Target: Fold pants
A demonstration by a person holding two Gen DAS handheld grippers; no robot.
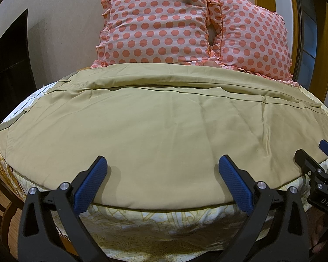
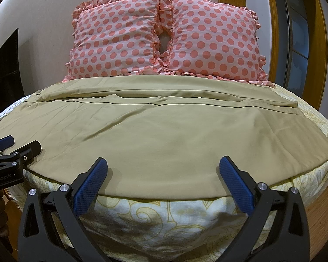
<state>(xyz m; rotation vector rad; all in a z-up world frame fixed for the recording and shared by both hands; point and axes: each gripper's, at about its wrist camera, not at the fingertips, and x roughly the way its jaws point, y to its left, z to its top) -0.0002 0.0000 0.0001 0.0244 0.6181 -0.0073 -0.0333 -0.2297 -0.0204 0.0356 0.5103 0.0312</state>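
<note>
Grippers side by side at the near edge of the bed! Left gripper point(image 1: 161, 168) spread wide, blue fingers point(image 1: 91, 185) resting over the near hem of the pants point(image 1: 142, 118), nothing pinched. Right gripper point(image 2: 161, 168) just as wide, holding nothing, its fingers point(image 2: 236, 185) over the same hem further right. Each shows at the edge of the other's view. Pants are khaki, laid flat across the bed point(image 2: 164, 220) on a yellow-patterned sheet, waistband at the left, legs running right, one leg lying beyond the other. At the far end, two pink polka-dot pillows point(image 2: 164, 37) stand against the wall point(image 1: 65, 11), just past the pants' far edge.
</note>
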